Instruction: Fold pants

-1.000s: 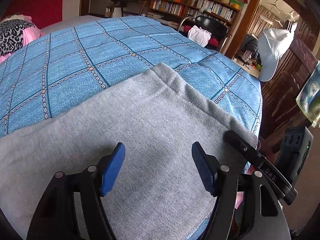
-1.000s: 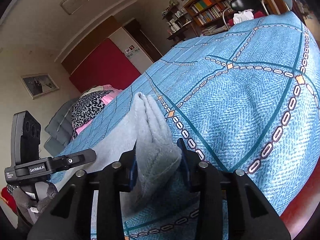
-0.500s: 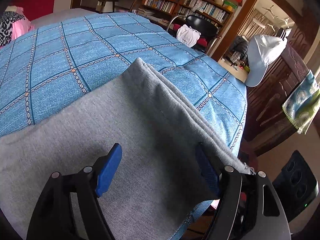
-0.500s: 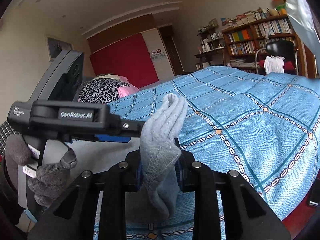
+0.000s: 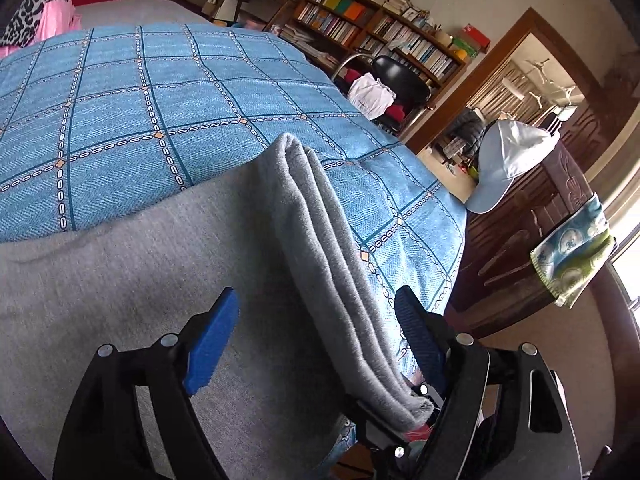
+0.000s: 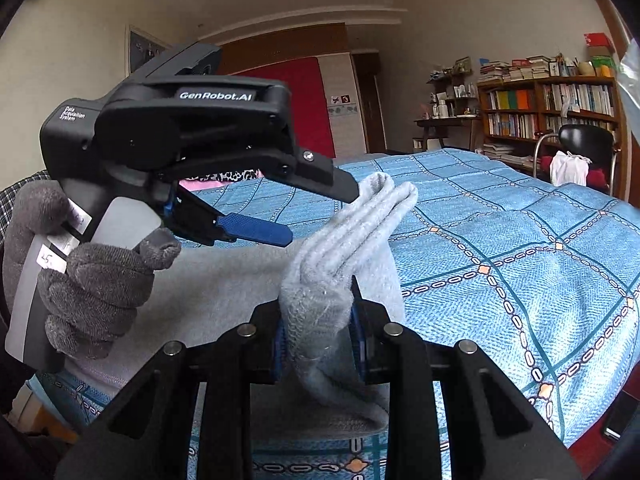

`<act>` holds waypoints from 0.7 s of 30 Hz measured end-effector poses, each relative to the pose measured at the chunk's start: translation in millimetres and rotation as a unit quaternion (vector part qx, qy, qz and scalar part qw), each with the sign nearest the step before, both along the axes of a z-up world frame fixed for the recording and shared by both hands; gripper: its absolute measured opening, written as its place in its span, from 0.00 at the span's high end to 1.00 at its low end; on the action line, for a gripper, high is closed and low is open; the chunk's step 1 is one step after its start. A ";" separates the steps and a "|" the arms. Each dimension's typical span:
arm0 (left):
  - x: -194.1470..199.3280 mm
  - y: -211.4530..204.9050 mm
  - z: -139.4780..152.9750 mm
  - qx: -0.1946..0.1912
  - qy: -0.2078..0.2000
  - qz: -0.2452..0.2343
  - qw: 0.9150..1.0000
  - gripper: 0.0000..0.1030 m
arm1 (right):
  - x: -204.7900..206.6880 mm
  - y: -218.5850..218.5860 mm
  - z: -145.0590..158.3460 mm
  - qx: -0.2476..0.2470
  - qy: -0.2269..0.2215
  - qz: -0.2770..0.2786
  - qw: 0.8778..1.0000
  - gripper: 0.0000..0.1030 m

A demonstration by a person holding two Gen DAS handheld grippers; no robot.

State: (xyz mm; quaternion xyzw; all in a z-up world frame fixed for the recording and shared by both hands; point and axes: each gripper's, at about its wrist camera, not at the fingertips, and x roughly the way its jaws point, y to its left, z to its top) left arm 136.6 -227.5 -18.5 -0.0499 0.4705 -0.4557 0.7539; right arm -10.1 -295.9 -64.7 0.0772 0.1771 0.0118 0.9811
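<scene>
Grey pants lie on the blue patterned bed cover. My right gripper is shut on a bunched, layered edge of the pants and holds it raised off the bed. That lifted edge shows in the left wrist view as a ridge of layers running between my left fingers. My left gripper is open, its blue pads on either side of the ridge without squeezing it. It also shows in the right wrist view, held by a gloved hand to the left of the lifted edge.
The bed's right edge drops to the floor by a dark wooden cabinet with a cap and towel on it. A black chair and bookshelves stand behind. Pillows lie at far left.
My right gripper has lifted the pants' edge higher and swung it upright. My left gripper has come around the raised ridge, staying open.
</scene>
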 end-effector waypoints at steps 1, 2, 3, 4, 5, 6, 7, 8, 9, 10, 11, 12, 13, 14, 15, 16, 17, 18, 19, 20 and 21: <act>-0.5 -1.9 -1.0 0.001 0.003 -0.006 1.000 0.23 | 0.7 1.7 -0.5 -0.003 0.001 0.002 1.000 0.75; -1.6 -4.3 -2.2 0.003 0.006 -0.008 1.000 0.23 | 3.7 3.4 -0.7 -0.007 0.002 0.004 1.000 0.75; -1.9 -6.8 -4.1 0.006 0.010 -0.011 1.000 0.23 | 4.0 6.9 -1.7 -0.013 0.002 0.005 1.000 0.75; -1.6 -9.4 -5.9 0.007 0.015 -0.014 1.000 0.23 | 4.5 9.9 -2.9 -0.018 0.003 0.007 1.000 0.75; -2.3 -11.7 -8.0 0.009 0.019 -0.018 1.000 0.23 | 4.7 13.0 -4.2 -0.023 0.005 0.009 1.000 0.75; -1.3 -15.0 -11.1 0.014 0.020 -0.019 1.000 0.23 | 4.8 16.0 -5.3 -0.029 0.006 0.011 1.000 0.75; -1.1 -17.6 -13.9 0.022 0.021 -0.020 0.999 0.23 | 4.7 18.3 -6.4 -0.032 0.007 0.014 0.999 0.75; -0.7 -19.7 -16.2 0.028 0.022 -0.021 0.999 0.23 | 5.1 20.3 -7.7 -0.033 0.009 0.017 0.999 0.75; -0.4 -21.2 -18.2 0.032 0.024 -0.024 0.999 0.23 | 4.0 21.9 -9.6 -0.033 0.011 0.020 0.999 0.75; -0.2 -21.8 -19.7 0.036 0.024 -0.024 0.999 0.23 | 4.3 23.9 -11.0 -0.034 0.013 0.022 0.999 0.75; -0.1 -21.8 -20.7 0.044 0.020 -0.019 0.999 0.24 | 4.6 25.8 -11.9 -0.035 0.014 0.024 0.999 0.75; 0.3 -21.3 -21.5 0.050 0.017 -0.017 0.998 0.26 | 5.1 27.4 -12.2 -0.035 0.014 0.026 0.999 0.75; 0.9 -20.3 -22.1 0.053 0.015 -0.017 0.998 0.37 | 5.3 29.0 -12.6 -0.035 0.015 0.028 0.999 0.75; 2.0 -19.5 -22.9 0.058 0.016 -0.017 0.998 0.54 | 5.7 29.3 -12.3 -0.035 0.015 0.028 0.999 0.75; 2.5 -17.6 -23.5 0.066 0.013 -0.012 0.998 0.62 | 6.2 29.6 -11.8 -0.034 0.014 0.027 0.999 0.75; 3.6 -14.3 -23.7 0.070 0.008 -0.006 0.997 0.70 | 7.2 28.7 -11.0 -0.031 0.014 0.028 0.999 0.75; 3.9 -10.6 -23.2 0.069 0.006 -0.003 0.998 0.74 | 6.8 28.9 -9.9 -0.026 0.014 0.030 0.999 0.75; 4.0 -6.2 -22.5 0.066 0.005 0.000 0.998 0.77 | 6.9 28.5 -9.0 -0.021 0.013 0.031 0.999 0.74; 3.8 -2.1 -21.2 0.063 0.003 0.003 0.998 0.79 | 6.4 28.2 -7.7 -0.015 0.011 0.033 0.999 0.74; 2.6 2.5 -18.8 0.059 -0.002 0.004 0.998 0.81 | 5.1 28.4 -6.1 -0.012 0.009 0.034 0.999 0.72; 1.2 5.9 -16.5 0.055 -0.007 0.006 0.998 0.81 | 3.8 29.1 -4.6 -0.009 0.008 0.035 0.999 0.69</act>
